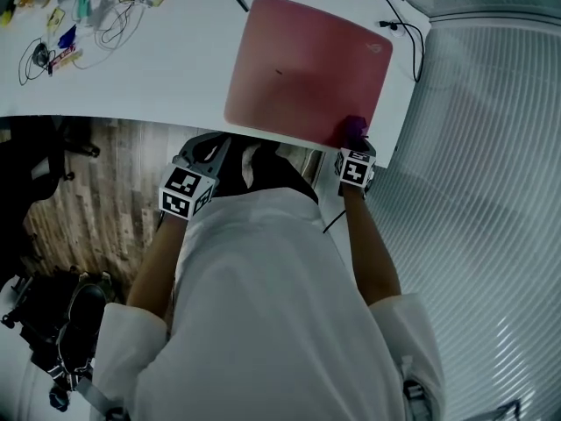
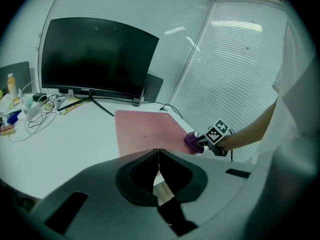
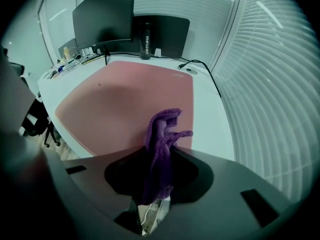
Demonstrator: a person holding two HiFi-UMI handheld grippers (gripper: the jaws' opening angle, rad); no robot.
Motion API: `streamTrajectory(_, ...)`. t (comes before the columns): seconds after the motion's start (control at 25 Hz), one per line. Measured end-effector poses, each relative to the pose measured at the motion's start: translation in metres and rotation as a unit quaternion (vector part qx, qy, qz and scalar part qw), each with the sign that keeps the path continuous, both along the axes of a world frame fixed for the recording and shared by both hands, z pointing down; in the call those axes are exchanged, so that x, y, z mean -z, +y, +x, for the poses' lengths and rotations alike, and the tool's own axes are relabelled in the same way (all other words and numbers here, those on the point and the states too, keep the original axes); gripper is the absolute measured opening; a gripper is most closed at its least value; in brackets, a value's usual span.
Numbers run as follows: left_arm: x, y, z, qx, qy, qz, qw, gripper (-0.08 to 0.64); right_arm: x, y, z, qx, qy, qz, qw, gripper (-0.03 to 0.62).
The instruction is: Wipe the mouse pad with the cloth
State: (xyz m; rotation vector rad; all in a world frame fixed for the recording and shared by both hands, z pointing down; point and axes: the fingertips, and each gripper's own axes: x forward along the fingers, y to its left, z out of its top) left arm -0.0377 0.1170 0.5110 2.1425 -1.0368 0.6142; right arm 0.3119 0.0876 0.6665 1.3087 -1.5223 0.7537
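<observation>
Closest in, off the white desk's (image 1: pixel 158 73) near edge, above the wood floor (image 1: pixel 96 200): left gripper (image 2: pixel 158 159), jaws pressed together, nothing between. Just beyond, at the near right corner of the mouse pad (image 1: pixel 298 68): right gripper (image 1: pixel 354 147), clamped on the bunched purple cloth (image 3: pixel 161 134). Pink pad flat on the desk, reaching its near rim. Farther back, a dark monitor (image 2: pixel 95 59); far left, tangled cables (image 1: pixel 114 20).
</observation>
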Motion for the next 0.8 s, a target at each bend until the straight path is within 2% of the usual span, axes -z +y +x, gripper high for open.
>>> streamTrajectory(0.48, -0.009, -0.006, -0.046, -0.012, 0.012, -0.007, 0.9998, 0.018, -0.001, -0.001, -0.060, 0.005, -0.003, -0.003, 1.000, 0.133)
streamTrajectory(0.8, -0.017, -0.017, -0.058, -0.012, 0.027, -0.008, 0.9995, 0.018, -0.003, -0.002, -0.106, 0.017, -0.018, -0.013, 1.000, 0.133)
